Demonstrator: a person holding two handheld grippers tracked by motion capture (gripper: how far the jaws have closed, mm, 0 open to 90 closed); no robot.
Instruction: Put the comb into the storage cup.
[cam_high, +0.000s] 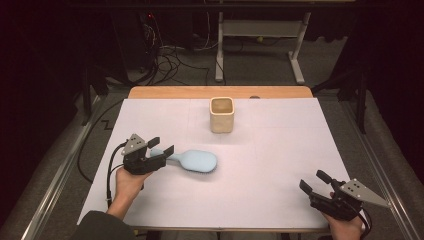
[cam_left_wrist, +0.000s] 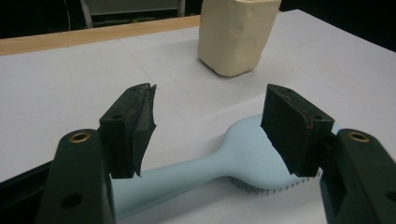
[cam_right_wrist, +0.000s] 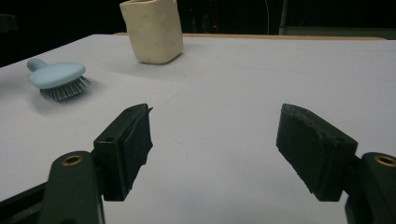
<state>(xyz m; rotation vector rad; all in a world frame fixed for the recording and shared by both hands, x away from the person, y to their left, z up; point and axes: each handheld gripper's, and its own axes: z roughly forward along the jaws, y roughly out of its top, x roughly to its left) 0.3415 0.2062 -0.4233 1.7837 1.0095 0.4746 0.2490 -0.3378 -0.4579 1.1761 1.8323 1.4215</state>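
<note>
Two black two-jaw grippers work over a white sheet (cam_high: 280, 165) covering the table. In the high view the left gripper (cam_high: 161, 146) sits left of centre, its jaws spread apart on either side of the handle of a pale blue plastic hairbrush (cam_high: 192, 161) with an oval head, lying bristles down. The left gripper view shows the handle running beneath the gap between the parted pads, and they seem not to touch it, though the angle makes that hard to judge. The right gripper (cam_high: 315, 182) rests in the lower right corner of the high view, jaws wide and empty, well apart from the brush. A cream, square-mouthed ceramic cup (cam_high: 222, 114) stands upright in the upper middle of the sheet, beyond the brush head.
</note>
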